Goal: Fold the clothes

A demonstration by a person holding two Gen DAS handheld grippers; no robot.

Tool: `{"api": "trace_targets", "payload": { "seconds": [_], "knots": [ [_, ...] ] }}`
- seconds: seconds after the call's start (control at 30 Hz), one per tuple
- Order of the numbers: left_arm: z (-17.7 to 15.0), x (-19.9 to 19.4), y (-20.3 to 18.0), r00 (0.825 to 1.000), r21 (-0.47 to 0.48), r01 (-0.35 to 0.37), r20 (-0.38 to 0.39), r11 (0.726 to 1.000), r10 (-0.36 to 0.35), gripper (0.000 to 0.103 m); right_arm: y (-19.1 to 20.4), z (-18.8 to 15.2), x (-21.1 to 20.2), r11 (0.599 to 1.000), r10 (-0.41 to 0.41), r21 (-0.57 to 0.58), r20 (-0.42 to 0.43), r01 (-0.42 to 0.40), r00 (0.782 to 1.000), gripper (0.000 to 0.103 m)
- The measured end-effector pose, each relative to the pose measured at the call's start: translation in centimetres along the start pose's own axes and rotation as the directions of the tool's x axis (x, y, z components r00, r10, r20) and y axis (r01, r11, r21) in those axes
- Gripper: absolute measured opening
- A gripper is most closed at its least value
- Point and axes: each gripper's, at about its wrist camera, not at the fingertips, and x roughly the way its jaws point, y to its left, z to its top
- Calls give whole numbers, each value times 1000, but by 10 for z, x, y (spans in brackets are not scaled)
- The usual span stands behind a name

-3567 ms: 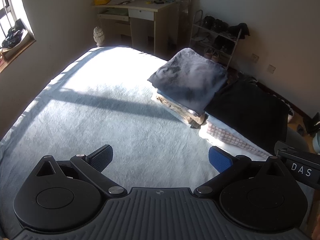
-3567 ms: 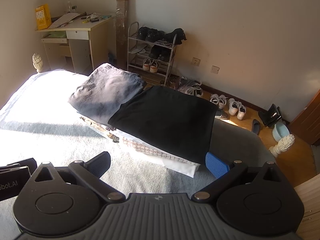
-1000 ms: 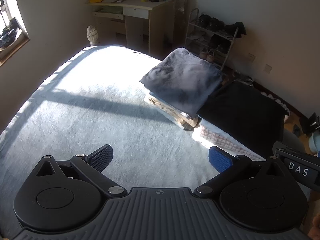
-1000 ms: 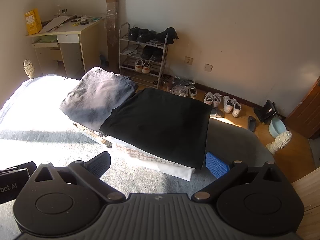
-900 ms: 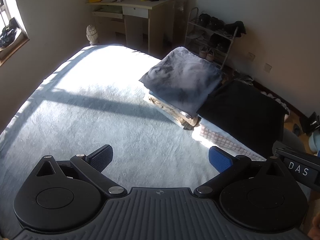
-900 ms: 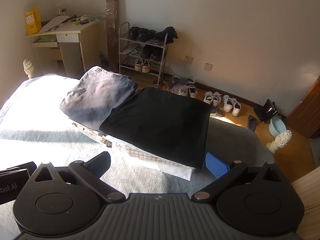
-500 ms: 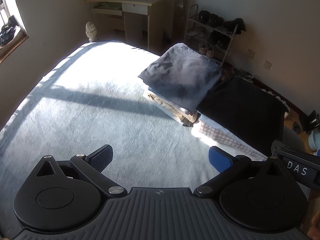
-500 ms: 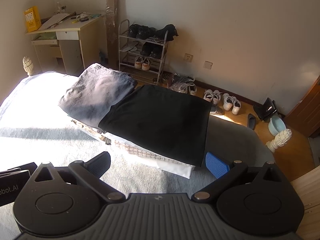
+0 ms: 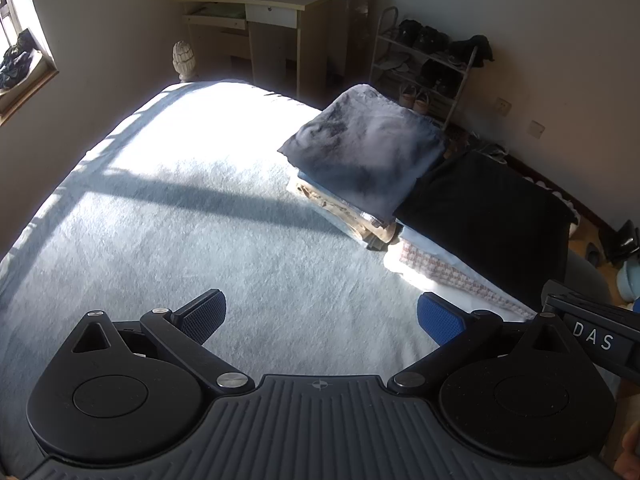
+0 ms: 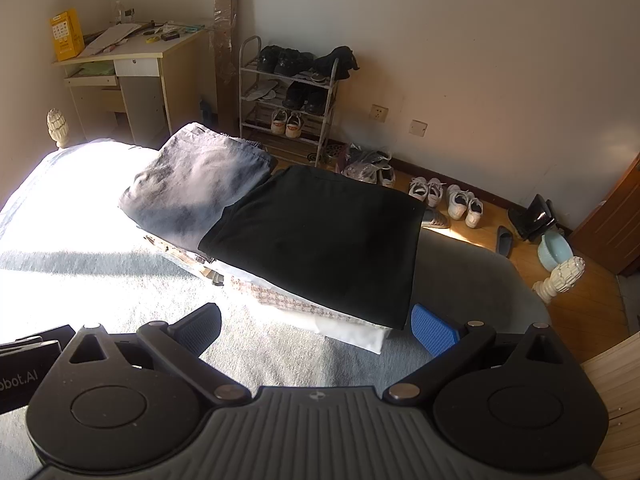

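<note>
Clothes sit in two folded stacks on the bed (image 9: 168,240), right of centre in your left wrist view and across the middle of your right wrist view. The farther stack is topped by a grey folded garment (image 9: 364,152), with tan and pale blue layers showing at its near edge. Touching it on the near right side is the second stack, topped by a black folded garment (image 10: 320,236) that lies flat over a checked layer (image 10: 280,298) and a white layer at the bottom.

Your left claw (image 9: 320,314) is spread wide and holds nothing; it hovers over bare, sunlit bedcover at the bottom of the frame, well apart from both stacks. Your right claw (image 10: 316,326) is likewise spread and empty, with its blue pad (image 10: 434,334) just beside the near corner of the black garment's stack; whether it touches the cloth cannot be told.

In the upper part of both views stand a wooden bench (image 10: 152,76) scattered with papers and a yellow box (image 10: 66,34), and a shoe rack (image 10: 292,96) against the wall. Loose shoes (image 10: 444,200) lie on the floor at the right.
</note>
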Motion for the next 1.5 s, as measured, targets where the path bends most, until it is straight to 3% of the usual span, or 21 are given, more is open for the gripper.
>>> {"api": "trace_targets", "payload": {
  "seconds": [1.5],
  "knots": [
    [3, 4, -1, 1000, 6, -1, -15, 1000, 1, 103, 1, 3, 5, 1000, 0, 3, -9, 0, 1000, 103]
  ]
}}
